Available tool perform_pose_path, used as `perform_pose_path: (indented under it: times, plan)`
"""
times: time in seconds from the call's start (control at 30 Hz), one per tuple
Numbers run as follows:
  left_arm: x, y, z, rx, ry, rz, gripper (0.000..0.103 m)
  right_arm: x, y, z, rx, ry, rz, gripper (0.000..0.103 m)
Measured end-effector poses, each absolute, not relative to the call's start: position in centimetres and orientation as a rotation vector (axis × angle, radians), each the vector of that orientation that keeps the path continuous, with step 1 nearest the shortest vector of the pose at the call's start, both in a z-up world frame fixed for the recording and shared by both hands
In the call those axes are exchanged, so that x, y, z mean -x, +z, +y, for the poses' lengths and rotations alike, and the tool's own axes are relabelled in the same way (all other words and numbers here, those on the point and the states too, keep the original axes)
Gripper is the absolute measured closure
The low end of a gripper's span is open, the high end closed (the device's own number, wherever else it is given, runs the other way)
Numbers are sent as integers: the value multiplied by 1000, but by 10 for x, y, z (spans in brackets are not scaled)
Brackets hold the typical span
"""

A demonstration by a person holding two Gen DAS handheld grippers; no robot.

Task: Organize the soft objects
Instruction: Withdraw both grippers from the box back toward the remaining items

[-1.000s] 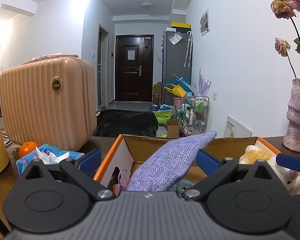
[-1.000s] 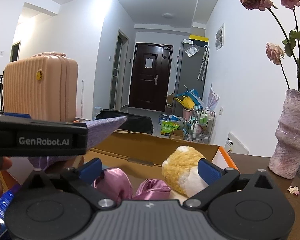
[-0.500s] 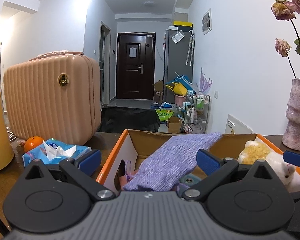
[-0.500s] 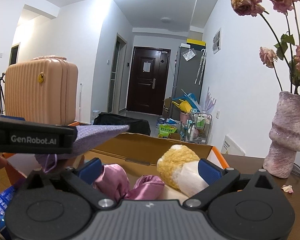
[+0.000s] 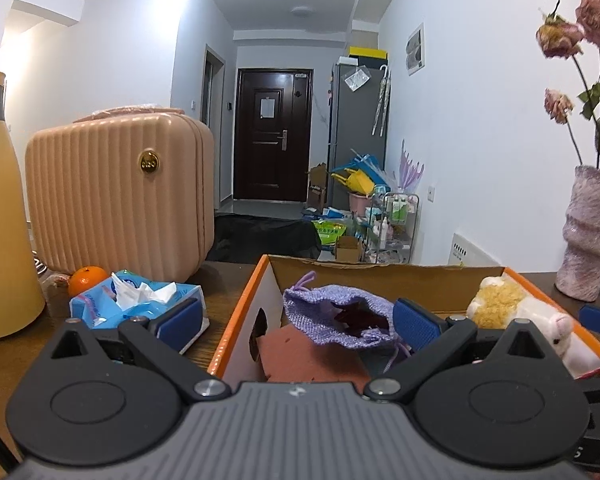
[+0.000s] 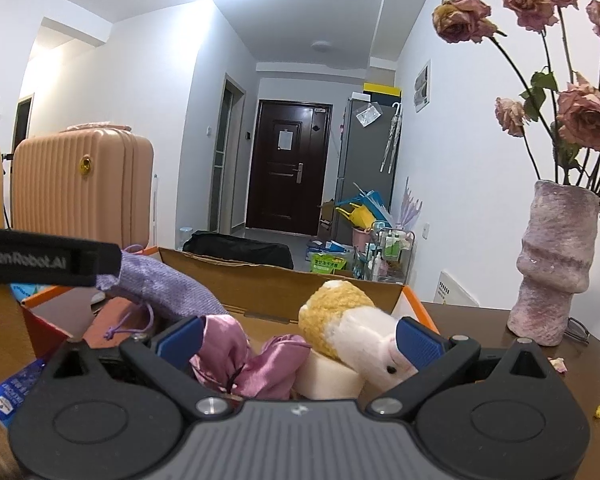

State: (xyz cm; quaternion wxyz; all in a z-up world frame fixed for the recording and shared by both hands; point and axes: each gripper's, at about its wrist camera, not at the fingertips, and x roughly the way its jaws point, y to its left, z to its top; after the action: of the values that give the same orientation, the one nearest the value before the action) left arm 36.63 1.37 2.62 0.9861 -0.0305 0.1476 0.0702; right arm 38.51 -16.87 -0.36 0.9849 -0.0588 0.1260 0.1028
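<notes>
Hovering level over box [image 5: 236, 312]: both grippers, jaws spread wide, empty; purple pouch [image 5: 336, 314] seemingly lying loose inside.

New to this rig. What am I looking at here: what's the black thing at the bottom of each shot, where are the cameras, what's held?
No robot arm: a person carries a two-finger gripper in each hand, and a fisheye camera on each one looks forward along its blue-padded fingers. The black shape is the gripper's body. The left gripper and right gripper are both open and hold nothing. On the table stands a cardboard box with soft items inside: a purple knit pouch, a plush toy and pink satin cloth. Beside the box lie a tissue pack and an orange; a vase stands on the right.
</notes>
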Motion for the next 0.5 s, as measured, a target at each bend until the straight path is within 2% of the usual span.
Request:
perform_pose_path:
  times: [0.5]
  plan:
    - [-333, 40, 16, 75, 124, 308, 0, -354, -2, -180, 98, 191, 257, 0]
